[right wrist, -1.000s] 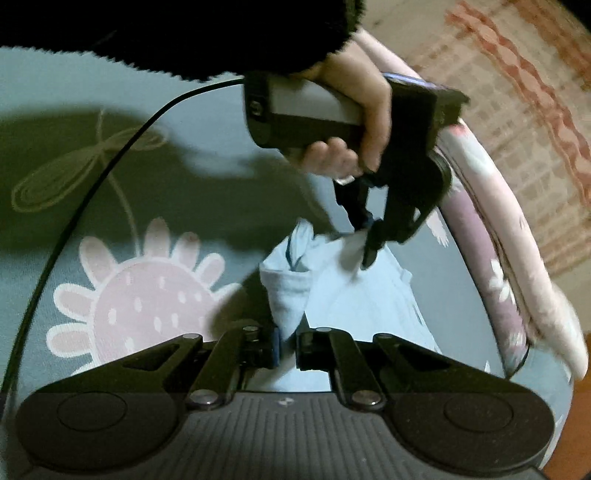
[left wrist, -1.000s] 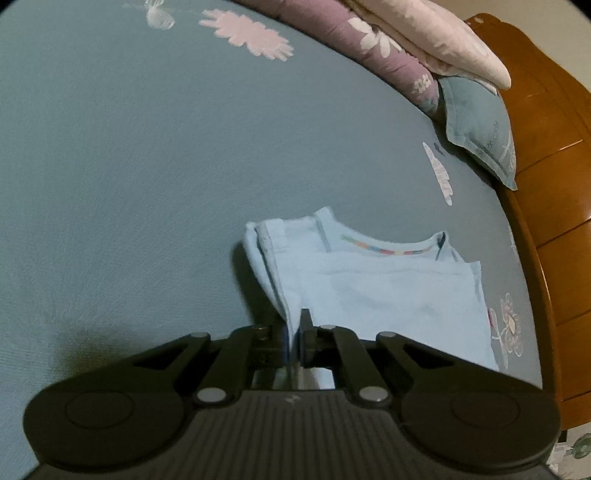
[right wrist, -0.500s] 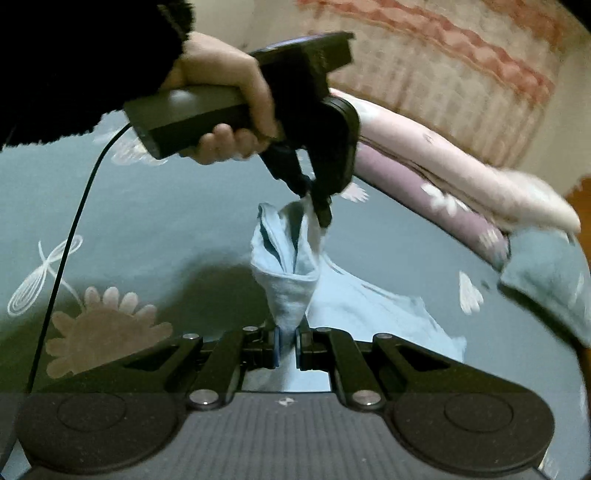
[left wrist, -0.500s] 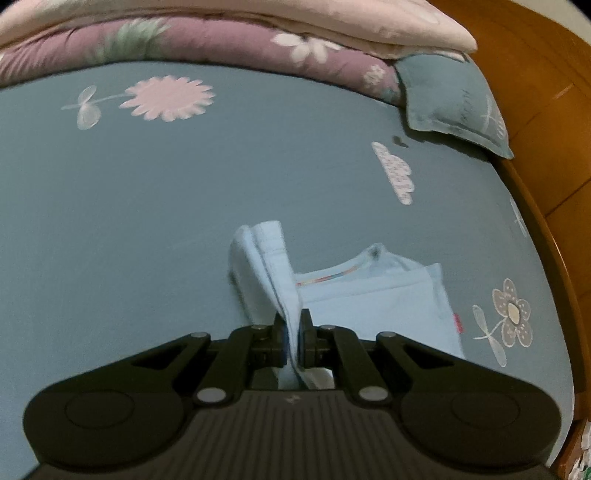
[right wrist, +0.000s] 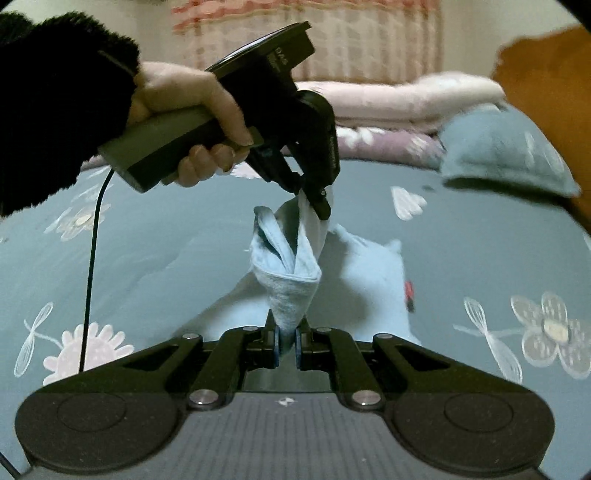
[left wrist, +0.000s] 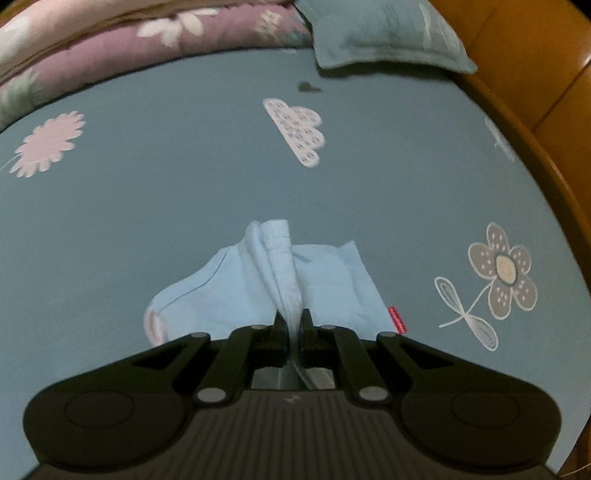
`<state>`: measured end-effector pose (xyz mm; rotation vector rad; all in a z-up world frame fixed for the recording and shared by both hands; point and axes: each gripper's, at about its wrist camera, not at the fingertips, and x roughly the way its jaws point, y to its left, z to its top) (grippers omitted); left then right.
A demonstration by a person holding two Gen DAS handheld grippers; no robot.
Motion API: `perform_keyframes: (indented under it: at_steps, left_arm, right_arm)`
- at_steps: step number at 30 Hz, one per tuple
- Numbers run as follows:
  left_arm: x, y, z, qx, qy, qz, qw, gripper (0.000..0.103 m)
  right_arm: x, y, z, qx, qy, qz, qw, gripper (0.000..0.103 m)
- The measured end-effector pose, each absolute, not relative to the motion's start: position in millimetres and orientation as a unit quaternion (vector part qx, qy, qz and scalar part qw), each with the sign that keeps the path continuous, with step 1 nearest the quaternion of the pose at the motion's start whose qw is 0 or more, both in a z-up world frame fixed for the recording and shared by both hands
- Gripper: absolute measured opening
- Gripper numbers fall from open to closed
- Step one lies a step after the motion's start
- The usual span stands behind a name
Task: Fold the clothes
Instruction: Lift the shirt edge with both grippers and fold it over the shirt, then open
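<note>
Both grippers, left [right wrist: 322, 202] & right [right wrist: 287, 334], pinch shirt [left wrist: 332, 284]; lower shirt hidden behind fingers [left wrist: 280, 328].

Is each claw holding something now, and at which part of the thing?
Both hold the light blue garment. The left claw pinches a bunched edge and lifts it; the right claw pinches another bunched fold nearby. Which part exactly cannot be told.

A light blue cotton garment [left wrist: 325, 284] lies on the teal flower-printed bedsheet [left wrist: 184, 206], toward its wooden-frame edge. Along the far edge lie folded purple and pink quilts [left wrist: 147, 40]; a teal square pillow [left wrist: 388, 33] occupies the far right corner.
</note>
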<state>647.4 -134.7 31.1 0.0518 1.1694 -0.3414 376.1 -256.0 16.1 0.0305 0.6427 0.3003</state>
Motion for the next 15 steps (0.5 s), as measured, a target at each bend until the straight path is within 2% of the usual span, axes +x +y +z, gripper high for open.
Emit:
perform_keyframes:
  at_steps: [15]
  left_arm:
    - [670.8,-184.9,-15.6,0.047,0.58,-0.182,0.793,0.006]
  right_arm:
    - [394.5,-317.6,-31.7,0.198,0.36,0.124,0.903,0.01]
